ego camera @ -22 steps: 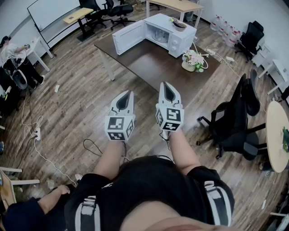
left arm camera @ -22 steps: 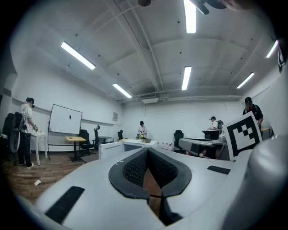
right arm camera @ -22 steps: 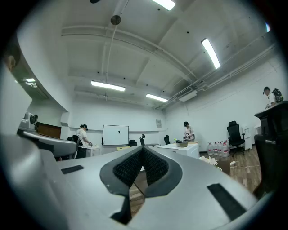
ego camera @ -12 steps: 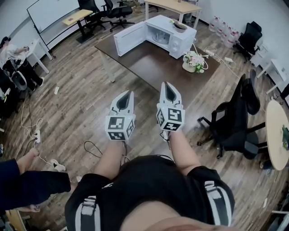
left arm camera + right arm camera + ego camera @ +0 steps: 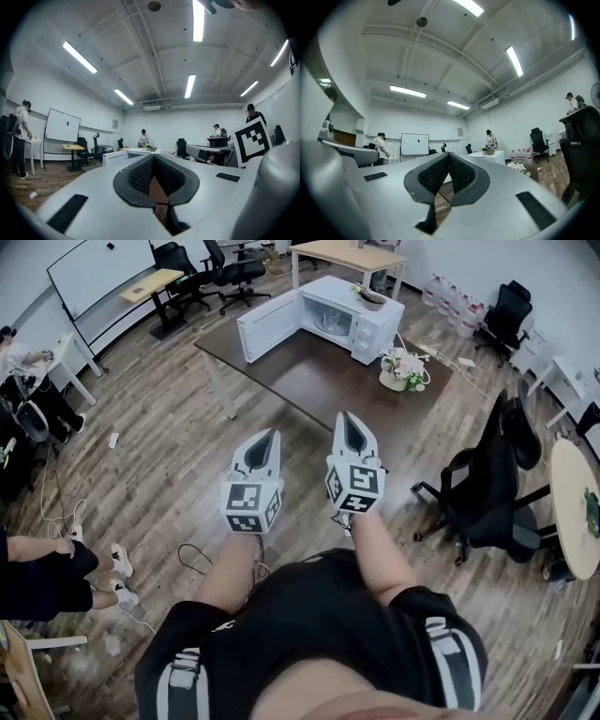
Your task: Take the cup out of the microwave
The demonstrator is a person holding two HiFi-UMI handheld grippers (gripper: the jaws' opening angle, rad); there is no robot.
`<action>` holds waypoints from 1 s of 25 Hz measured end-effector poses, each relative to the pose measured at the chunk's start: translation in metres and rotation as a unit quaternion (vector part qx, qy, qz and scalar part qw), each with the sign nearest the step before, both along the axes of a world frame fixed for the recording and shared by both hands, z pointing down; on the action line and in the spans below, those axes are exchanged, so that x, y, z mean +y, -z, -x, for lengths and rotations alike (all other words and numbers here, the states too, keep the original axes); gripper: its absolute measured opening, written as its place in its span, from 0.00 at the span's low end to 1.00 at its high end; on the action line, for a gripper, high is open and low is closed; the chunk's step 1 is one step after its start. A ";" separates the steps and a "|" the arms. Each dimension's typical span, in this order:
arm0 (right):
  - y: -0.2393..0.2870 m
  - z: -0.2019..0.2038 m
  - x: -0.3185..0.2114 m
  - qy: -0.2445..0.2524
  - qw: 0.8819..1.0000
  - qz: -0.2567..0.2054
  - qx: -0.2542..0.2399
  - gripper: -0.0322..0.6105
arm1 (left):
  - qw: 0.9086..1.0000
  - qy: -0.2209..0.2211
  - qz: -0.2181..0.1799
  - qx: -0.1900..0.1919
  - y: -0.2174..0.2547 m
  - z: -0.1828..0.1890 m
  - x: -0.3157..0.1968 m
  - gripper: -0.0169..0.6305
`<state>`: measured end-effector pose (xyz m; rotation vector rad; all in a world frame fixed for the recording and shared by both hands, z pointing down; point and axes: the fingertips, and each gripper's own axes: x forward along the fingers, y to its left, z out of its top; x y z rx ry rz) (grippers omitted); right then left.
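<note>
A white microwave (image 5: 361, 317) stands on the dark brown table (image 5: 309, 376) far ahead, its door (image 5: 268, 328) swung open to the left. The cavity (image 5: 330, 319) is too small here to show the cup. My left gripper (image 5: 271, 435) and right gripper (image 5: 345, 417) hover side by side over the wooden floor, well short of the table. Both are shut with nothing between the pads. In the left gripper view the gripper (image 5: 153, 156) points level at the distant microwave door (image 5: 112, 157). The right gripper (image 5: 449, 153) is tilted slightly up, with the microwave (image 5: 487, 157) to its right.
A flower pot (image 5: 401, 369) sits on the table's right corner and a bowl (image 5: 372, 296) on top of the microwave. A black office chair (image 5: 487, 493) and a round table (image 5: 574, 521) stand to the right. A cable (image 5: 192, 554) and another person's legs (image 5: 56, 573) are at the left.
Both grippers have kept their place and stayed shut. The other person at the lower left has shifted along the left edge; the view has barely moved.
</note>
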<state>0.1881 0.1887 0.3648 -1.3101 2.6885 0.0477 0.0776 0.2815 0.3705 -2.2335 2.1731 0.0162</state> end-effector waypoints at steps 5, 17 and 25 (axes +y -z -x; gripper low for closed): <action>-0.004 0.018 -0.006 0.001 1.000 -0.001 0.007 0.05 | 1.000 0.009 -0.002 0.003 -0.004 0.025 -0.006 0.03; -0.026 0.086 -0.110 0.007 1.000 -0.007 -0.001 0.05 | 0.999 0.027 0.005 -0.020 -0.027 0.098 -0.105 0.03; -0.027 0.145 -0.253 0.000 1.000 0.010 -0.007 0.05 | 0.999 0.012 0.017 -0.024 -0.023 0.153 -0.254 0.03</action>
